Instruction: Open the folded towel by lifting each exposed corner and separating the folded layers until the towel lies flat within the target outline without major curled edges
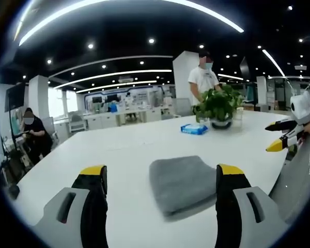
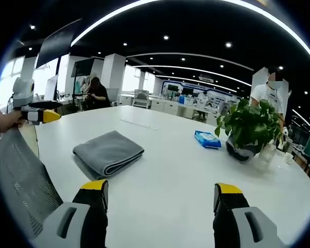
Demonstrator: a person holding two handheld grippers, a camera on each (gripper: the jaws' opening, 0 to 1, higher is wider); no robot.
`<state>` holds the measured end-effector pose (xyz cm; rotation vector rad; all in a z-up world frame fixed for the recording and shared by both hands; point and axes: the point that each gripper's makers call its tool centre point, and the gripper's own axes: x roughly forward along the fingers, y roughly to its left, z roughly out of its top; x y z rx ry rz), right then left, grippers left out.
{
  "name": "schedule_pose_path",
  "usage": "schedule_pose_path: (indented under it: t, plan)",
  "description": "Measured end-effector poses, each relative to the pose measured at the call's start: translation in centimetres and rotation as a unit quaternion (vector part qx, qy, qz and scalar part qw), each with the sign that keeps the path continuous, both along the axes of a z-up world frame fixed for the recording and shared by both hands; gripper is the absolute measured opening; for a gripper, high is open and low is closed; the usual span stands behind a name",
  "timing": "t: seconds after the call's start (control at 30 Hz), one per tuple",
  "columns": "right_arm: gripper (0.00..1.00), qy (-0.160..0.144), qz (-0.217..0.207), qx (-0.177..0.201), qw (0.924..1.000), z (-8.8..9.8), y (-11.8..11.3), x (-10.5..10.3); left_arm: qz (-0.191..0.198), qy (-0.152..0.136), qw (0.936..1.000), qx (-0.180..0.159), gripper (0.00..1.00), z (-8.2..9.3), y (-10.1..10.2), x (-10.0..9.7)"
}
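Towel (image 1: 182, 182) was sitting fully folded on the desk (image 2: 170, 170), both claws, left (image 1: 161, 181) and right (image 2: 161, 194), wide open and empty, so nothing unfolded yet.

Cut-offs, overlaps and unreadable bits

In the left gripper view, the folded grey towel (image 1: 182, 183) has its 3 o'clock edge hidden behind the left gripper's (image 1: 163, 181) right jaw, and the right gripper (image 1: 287, 135) at 3 o'clock is partly cut by the rim. In the right gripper view, the blue packet (image 2: 207, 139) carries print too small to read; the glass (image 2: 264, 156) beside the potted plant (image 2: 249, 126) is blurred.
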<state>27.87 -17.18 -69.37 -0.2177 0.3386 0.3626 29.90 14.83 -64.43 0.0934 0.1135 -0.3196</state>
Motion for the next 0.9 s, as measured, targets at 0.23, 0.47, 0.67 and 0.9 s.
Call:
schedule_pose_path:
  t: [0.23,0.47,0.67,0.9]
  plan:
    - [0.84,0.001,0.002,0.001,1.0,0.0,0.1,0.0,-0.001,0.003,1.0,-0.004,0.87,0.1,-0.2,-0.1]
    - [0.84,0.005,0.004,0.001,1.0,-0.2,0.1,0.0,-0.001,0.004,1.0,-0.001,0.87,0.1,-0.4,-0.1]
    - [0.84,0.017,0.007,0.016,0.9997,-0.5,0.3,-0.2,-0.004,0.012,0.9999,0.005,0.87,-0.2,-0.6,-0.2]
    - [0.82,0.067,0.048,0.028,0.9962,-1.7,1.7,-0.8,-0.013,0.045,0.9982,-0.037,0.88,-0.5,-0.7,-0.1]
